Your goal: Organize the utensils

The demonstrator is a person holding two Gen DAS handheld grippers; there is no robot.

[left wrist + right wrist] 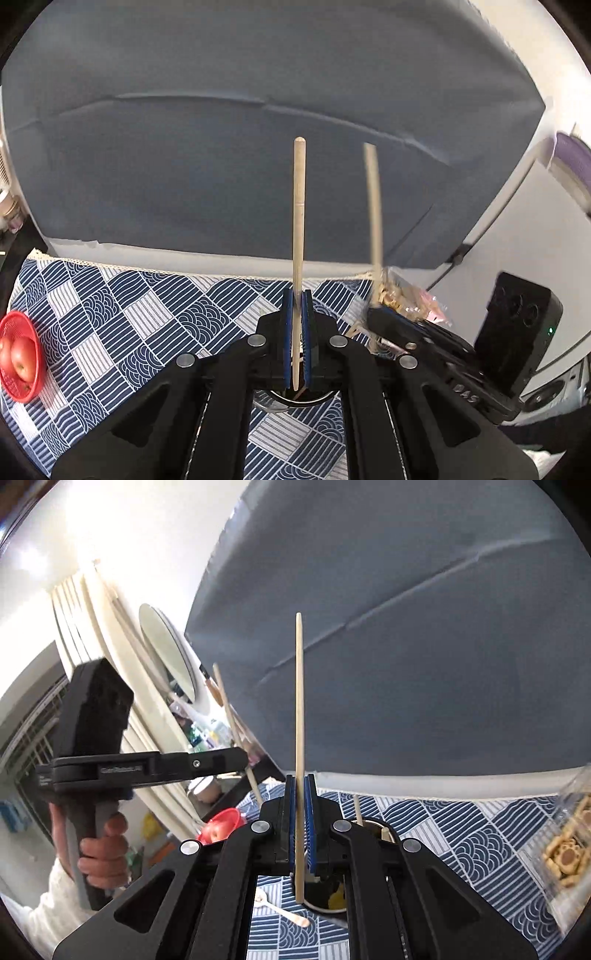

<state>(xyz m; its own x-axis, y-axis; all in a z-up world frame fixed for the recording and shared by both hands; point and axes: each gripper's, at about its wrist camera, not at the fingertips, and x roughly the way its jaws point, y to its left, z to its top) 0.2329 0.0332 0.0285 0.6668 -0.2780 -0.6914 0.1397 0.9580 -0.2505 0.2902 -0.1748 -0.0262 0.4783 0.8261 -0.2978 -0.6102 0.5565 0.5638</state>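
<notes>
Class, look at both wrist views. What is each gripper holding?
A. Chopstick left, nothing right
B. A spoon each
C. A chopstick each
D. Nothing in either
C: the left gripper clamps one upright chopstick, and the right gripper clamps another chopstick.

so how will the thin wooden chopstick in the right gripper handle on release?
The thin wooden chopstick looks stiff: it stands straight above the right gripper. Probably light, being so slender. Round and tapered, so apt to roll or tip unless dropped into the cup.

Bright daylight — wall glare, fisheye-warped, blurred edges
</notes>
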